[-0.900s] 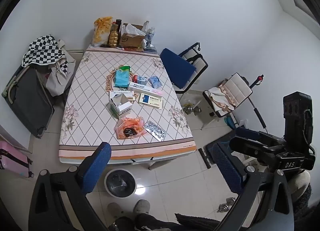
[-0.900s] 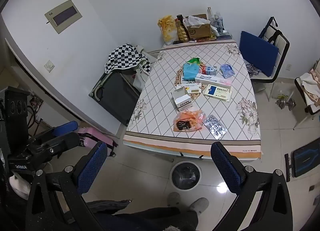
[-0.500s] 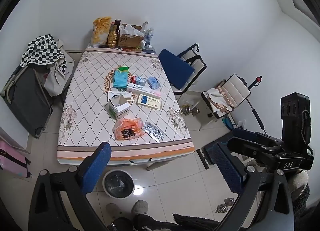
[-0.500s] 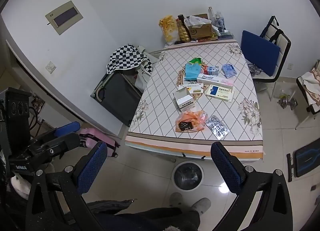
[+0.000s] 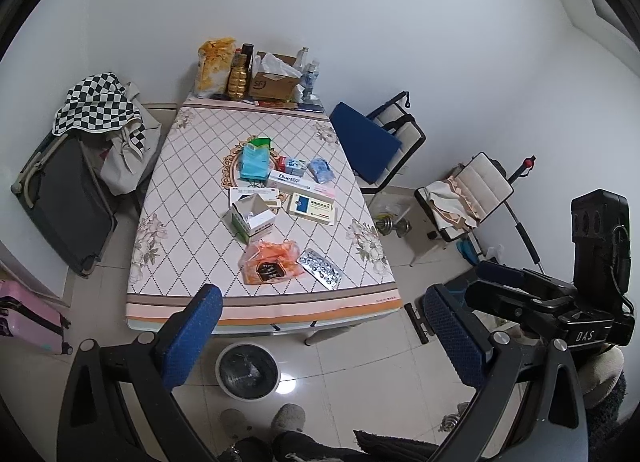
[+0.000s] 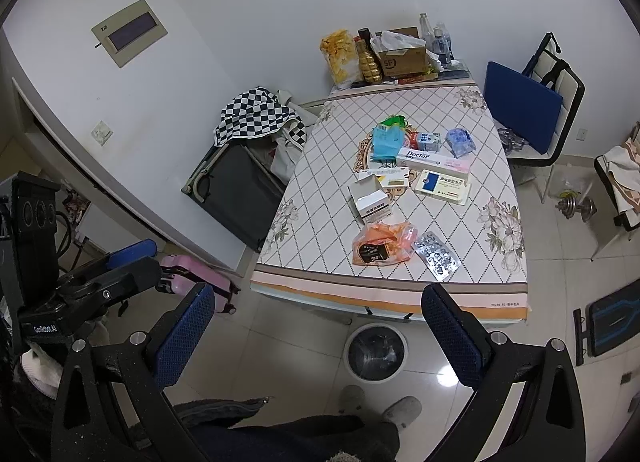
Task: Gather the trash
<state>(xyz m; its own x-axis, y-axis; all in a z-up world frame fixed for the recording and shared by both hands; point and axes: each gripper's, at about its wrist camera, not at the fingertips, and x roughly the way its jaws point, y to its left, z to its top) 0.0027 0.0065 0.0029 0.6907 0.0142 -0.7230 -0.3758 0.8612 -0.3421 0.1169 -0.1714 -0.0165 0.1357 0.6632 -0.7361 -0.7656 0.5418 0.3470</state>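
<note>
Change: both views have drifted a little against the earlier frames, so the table [image 5: 168, 258] sits slightly differently in frame; nothing on it has shifted
Left gripper [image 5: 324, 338]: jaws spread as wide as they go, nothing between them, held high and short of the table's near edge
Right gripper [image 6: 320, 338]: likewise fully spread and empty, angled down at the table
Bin [image 5: 248, 370]: on the floor just in front of the table's near edge, lined with a dark bag
Orange bag [image 5: 270, 262]: near the table's front edge, crumpled thin plastic; likely light, soft and slippery, so pinch a bunched fold rather than the flat face
Pill sheet [image 5: 322, 268]: just right of the orange bag, flat foil; probably stiff but thin and hard to lift off the cloth, best taken by an edge
Open carton [image 5: 252, 218]: behind the orange bag toward the table's middle, flaps up; light card that would crush, so grip across its short sides
Flat boxes [image 5: 304, 190]: at the table's middle, lying close together with a blue packet [image 5: 254, 160] behind them
Stage: my reading is that collecting has not begun, and the orange bag looks the easiest first pick
</note>
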